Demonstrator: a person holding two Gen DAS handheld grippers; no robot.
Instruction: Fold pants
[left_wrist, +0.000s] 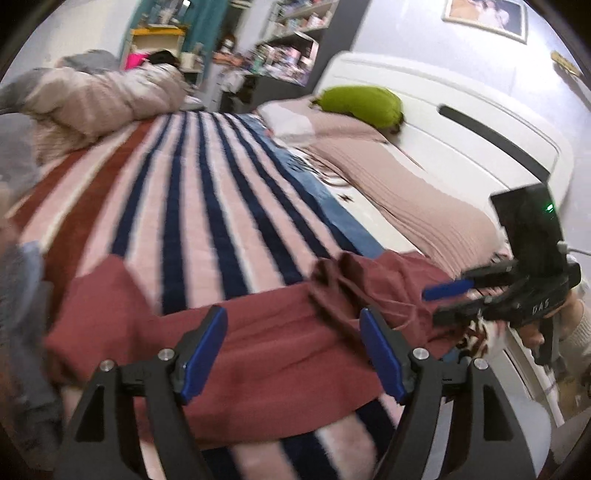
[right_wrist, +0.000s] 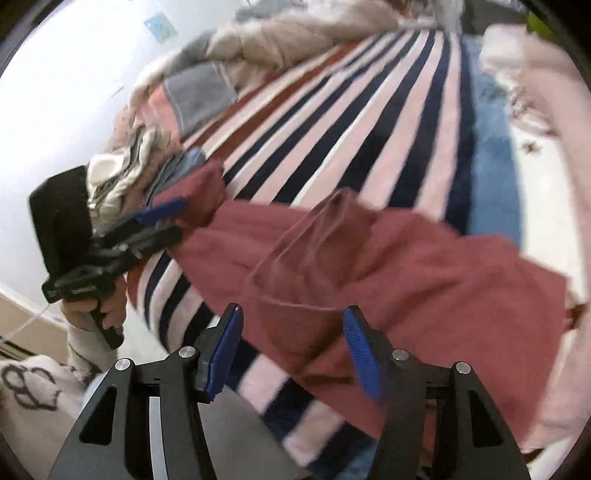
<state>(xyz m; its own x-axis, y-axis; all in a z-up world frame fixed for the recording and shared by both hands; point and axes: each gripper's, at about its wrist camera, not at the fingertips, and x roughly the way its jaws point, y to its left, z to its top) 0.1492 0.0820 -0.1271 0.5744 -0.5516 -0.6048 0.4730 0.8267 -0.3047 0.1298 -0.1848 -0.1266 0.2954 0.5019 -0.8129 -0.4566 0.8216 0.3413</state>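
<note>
Both grippers, left gripper (left_wrist: 291, 350) and right gripper (right_wrist: 291, 350), stand spread, pinching nothing, above blurred maroon pants (left_wrist: 266, 343) whose ends run out of sight on the striped blanket (left_wrist: 207, 206).

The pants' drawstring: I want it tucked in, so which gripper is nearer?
Right. The right gripper hovers open just short of the drawstring; the left gripper is open farther along the pants.

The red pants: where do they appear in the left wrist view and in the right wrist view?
Left wrist view: the red pants lie across the lower part, on the striped blanket.
Right wrist view: the red pants cross the middle, from left to lower right.
Shared landmark: the drawstring at the bunched waist.
</note>
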